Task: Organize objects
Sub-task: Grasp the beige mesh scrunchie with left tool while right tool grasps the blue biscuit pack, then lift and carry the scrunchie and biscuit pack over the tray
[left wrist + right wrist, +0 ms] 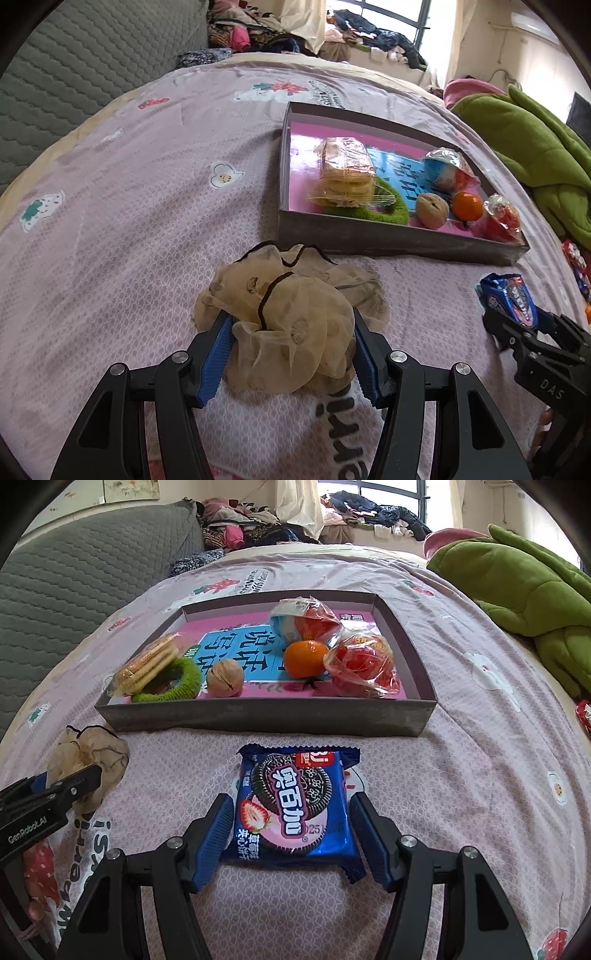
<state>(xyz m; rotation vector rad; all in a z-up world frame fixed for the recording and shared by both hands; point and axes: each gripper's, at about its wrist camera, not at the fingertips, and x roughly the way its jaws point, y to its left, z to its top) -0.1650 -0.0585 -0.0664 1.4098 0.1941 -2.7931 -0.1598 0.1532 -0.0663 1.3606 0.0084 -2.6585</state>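
left tool point(290, 354) clenched on sheer beige scrunchie point(288, 314) | right tool point(291, 834) spread around blue cookie packet point(295, 805), not clamped | both just short of shallow grey box point(266, 712), presumably staged for loading

Beside the box point(369, 240), we see the cookie packet point(511, 301) half hidden behind the right gripper point(517, 332). Inside the box, the biscuits point(347, 173) cover part of the green ring point(391, 210). Right of the box, a red wrapper point(584, 714) is cut by the edge.
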